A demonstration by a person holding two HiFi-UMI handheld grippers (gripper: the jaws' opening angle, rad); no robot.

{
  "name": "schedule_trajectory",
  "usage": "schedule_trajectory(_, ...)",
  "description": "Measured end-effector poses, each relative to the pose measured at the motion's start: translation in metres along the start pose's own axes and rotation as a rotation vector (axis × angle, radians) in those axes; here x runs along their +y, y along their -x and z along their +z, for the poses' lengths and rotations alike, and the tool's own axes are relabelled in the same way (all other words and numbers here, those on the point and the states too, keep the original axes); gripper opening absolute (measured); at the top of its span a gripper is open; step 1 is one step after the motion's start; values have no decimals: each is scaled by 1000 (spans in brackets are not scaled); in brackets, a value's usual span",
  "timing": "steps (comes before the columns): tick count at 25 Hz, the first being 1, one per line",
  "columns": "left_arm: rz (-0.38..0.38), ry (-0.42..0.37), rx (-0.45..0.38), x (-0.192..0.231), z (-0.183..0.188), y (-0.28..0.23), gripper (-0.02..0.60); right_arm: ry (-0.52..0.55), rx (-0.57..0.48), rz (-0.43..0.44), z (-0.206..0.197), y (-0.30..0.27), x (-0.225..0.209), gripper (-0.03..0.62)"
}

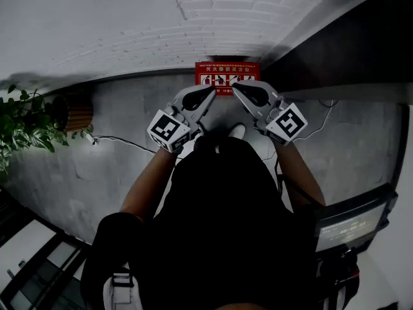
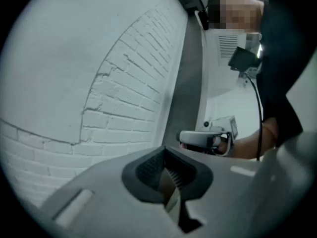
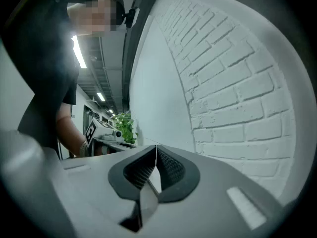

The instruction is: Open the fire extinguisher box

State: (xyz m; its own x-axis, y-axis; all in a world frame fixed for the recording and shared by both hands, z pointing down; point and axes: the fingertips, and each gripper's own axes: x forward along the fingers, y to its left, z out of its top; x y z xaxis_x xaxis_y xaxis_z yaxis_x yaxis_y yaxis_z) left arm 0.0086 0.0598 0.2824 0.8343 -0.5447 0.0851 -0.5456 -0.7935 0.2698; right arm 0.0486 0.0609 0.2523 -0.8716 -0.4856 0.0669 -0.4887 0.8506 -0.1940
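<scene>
The red fire extinguisher box (image 1: 227, 76) stands on the floor against the white brick wall, top centre of the head view, with its lid down. My left gripper (image 1: 211, 90) and right gripper (image 1: 235, 85) are held side by side above it, tips slanting toward each other over its front. Neither touches the box. In the left gripper view the jaws of the left gripper (image 2: 165, 156) are shut with nothing between them, and the right gripper (image 2: 205, 139) shows beyond. The right gripper (image 3: 156, 150) is shut and empty too. The box is outside both gripper views.
White brick wall (image 2: 124, 83) runs behind the box. A green plant (image 1: 26, 124) stands at the left. A thin cable (image 1: 122, 141) lies on the grey floor. A dark screen unit (image 1: 352, 221) sits at the lower right, a dark panel at the upper right.
</scene>
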Motion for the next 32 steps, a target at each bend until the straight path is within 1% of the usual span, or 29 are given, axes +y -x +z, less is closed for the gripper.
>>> schedule_trajectory(3, 43, 146, -3, 14, -17, -4, 18, -5, 5, 18, -8, -9, -7, 11)
schedule_trajectory(5, 80, 224, -12, 31, -38, -15, 18, -9, 18, 19, -21, -14, -22, 11)
schedule_trajectory(9, 156, 334, -11, 63, -97, -26, 18, -21, 59, 36, -65, -33, -55, 11)
schedule_trajectory(11, 189, 415, -16, 79, -129, -23, 18, -38, 68, 36, -84, -46, -63, 11)
schedule_trajectory(12, 206, 471, -24, 88, -148, -21, 19, -48, 69, 32, -93, -52, -66, 11)
schedule_trajectory(14, 252, 613, -52, 110, -191, -14, 35, -69, 73, 21, -111, -63, -72, 11)
schedule_trajectory(17, 361, 833, -87, 147, -263, 0, 59, -98, 78, 6, -135, -80, -81, 11)
schedule_trajectory(19, 435, 945, -99, 167, -307, 8, 72, -115, 73, -3, -147, -91, -87, 11)
schedule_trajectory(21, 492, 1008, -83, 176, -349, 14, 79, -134, 75, -10, -163, -97, -91, 11)
schedule_trajectory(24, 535, 1076, -41, 180, -408, 18, 106, -170, 83, -33, -185, -101, -97, 11)
schedule_trajectory(26, 556, 1118, -23, 185, -437, 18, 127, -195, 79, -50, -196, -102, -101, 11)
schedule_trajectory(27, 564, 1135, -21, 188, -450, 16, 127, -205, 74, -56, -204, -102, -104, 11)
schedule_trajectory(30, 589, 1176, -23, 200, -488, 4, 156, -224, 48, -65, -233, -102, -117, 11)
schedule_trajectory(32, 601, 1200, -10, 202, -505, -1, 166, -233, 36, -70, -244, -105, -122, 11)
